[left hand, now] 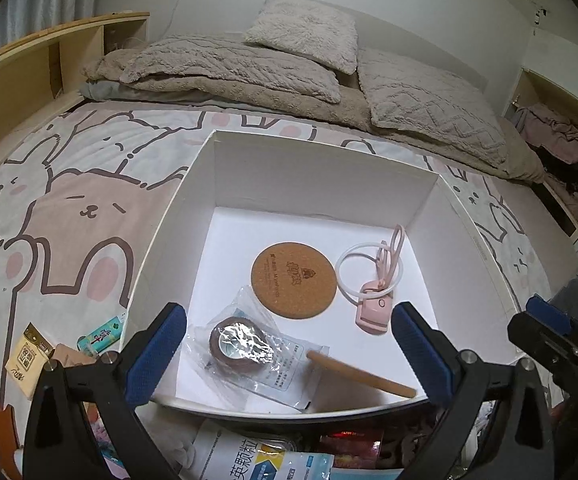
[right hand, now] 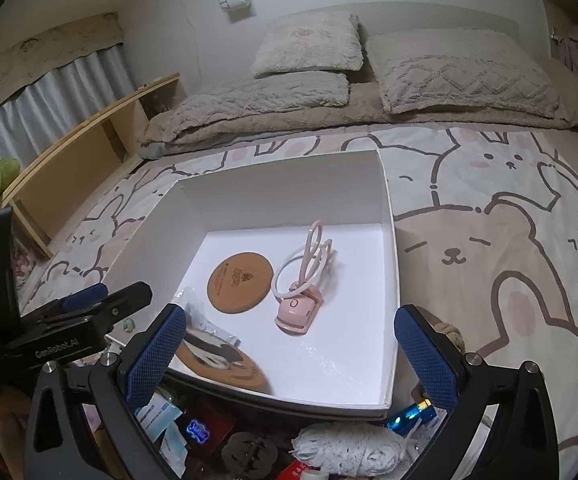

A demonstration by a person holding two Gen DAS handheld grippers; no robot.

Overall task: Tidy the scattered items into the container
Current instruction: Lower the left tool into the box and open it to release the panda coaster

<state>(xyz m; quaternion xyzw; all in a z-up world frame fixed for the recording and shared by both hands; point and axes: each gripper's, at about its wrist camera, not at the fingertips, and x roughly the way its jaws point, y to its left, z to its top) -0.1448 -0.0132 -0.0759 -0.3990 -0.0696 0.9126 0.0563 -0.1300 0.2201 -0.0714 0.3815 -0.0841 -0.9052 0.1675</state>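
An open white box (left hand: 321, 168) (right hand: 389, 240) sits on the bed. Inside it lie a round cork coaster (left hand: 293, 280) (right hand: 239, 282), a pink clip lamp with a white ring (left hand: 373, 312) (right hand: 295, 312) and a tape roll in a clear bag (left hand: 237, 342). A second cork disc (right hand: 225, 362) with a dark picture is blurred and tilted at the box's near side. It shows edge-on as a brown bar (left hand: 361, 374). My left gripper (left hand: 291, 356) (right hand: 121, 294) is open over the box's near edge, holding nothing. My right gripper (right hand: 291, 356) (left hand: 549, 320) is open and holds nothing.
A yellow packet (left hand: 27, 356) and a green packet (left hand: 99, 334) lie left of the box. Before it are a white pouch (left hand: 241, 456), a red pack (left hand: 353, 444), a white knitted bundle (right hand: 349, 448), a blue shiny item (right hand: 409, 412) and a rope (right hand: 453, 332). Pillows (left hand: 429, 108) lie behind.
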